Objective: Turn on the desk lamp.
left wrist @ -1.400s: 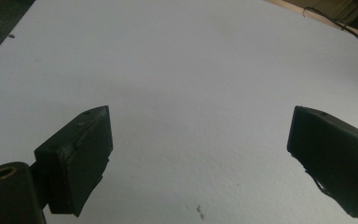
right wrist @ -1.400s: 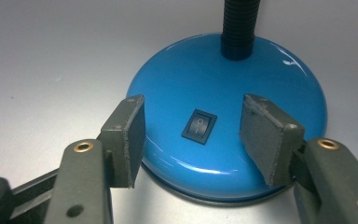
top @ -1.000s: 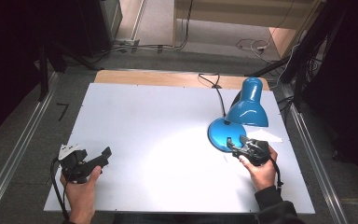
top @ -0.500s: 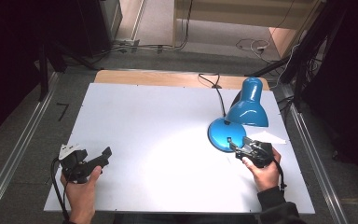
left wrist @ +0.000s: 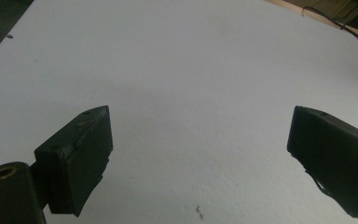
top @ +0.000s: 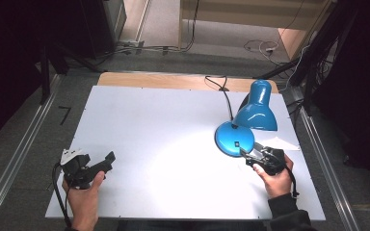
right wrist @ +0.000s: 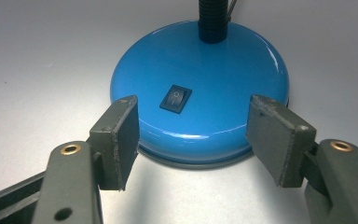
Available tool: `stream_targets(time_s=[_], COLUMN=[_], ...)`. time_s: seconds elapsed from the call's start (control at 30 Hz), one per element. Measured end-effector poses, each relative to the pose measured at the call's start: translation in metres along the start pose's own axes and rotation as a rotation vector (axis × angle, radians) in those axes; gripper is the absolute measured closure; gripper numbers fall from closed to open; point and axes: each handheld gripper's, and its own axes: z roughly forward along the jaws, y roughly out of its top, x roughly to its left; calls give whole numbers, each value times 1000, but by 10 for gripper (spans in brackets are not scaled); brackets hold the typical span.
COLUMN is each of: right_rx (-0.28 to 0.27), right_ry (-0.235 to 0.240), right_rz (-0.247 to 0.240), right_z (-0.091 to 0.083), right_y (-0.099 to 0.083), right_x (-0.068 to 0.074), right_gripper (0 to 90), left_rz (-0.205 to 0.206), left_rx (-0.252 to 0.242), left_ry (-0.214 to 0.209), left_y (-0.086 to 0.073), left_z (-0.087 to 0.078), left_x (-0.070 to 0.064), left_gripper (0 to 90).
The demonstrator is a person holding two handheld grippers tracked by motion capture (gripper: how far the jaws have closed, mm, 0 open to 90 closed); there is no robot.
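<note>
High view looks down on a white rectangular tabletop (top: 164, 125) with a strip of pale wood along its far edge, and a glossy blue metal desk lamp (top: 248, 120) stands on the right half of it, toward the right edge; its round domed base (top: 234, 138) sits flat on the white surface, its bell-shaped shade (top: 257, 108) hangs just behind and to the right of the base with the mouth turned down, and a patch of light falls on the table to the left of the base. A thin black power cord (top: 221, 89) runs from the lamp to the far edge of the table. The right gripper (top: 251, 155), held in the person's right hand (top: 274, 175), lies just beside the near right rim of the base, its jaws pointing at it. Right gripper view shows that gripper (right wrist: 193, 135) with its grey-black jaws spread wide, one on each side of the near rim of the blue base (right wrist: 214, 79); they seem to stand just clear of the metal, though contact is hard to rule out. A small black rocker switch (right wrist: 175, 98) sits on top of the base between the jaws, and the black ribbed neck (right wrist: 213, 18) rises behind it. The left gripper (top: 107, 161) rests in the person's left hand (top: 83, 195) near the near left corner, well apart from the lamp. Left gripper view shows its black jaws wide apart over bare white table (left wrist: 191, 70), gripping nothing
</note>
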Motion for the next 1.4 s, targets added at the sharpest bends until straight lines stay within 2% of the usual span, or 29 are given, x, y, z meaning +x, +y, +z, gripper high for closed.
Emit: stream_targets(time_s=[1.03, 1.4], right_rx=[-4, 5], right_ry=[-17, -37], right_rz=[24, 26], right_z=[-21, -28], right_y=[-11, -16], right_x=[-13, -19], right_gripper=[326, 311], left_rz=[0, -2], left_rx=[-2, -4], left_ry=[0, 0], left_y=[0, 0], left_z=[0, 0], left_x=[0, 0], left_gripper=[72, 72])
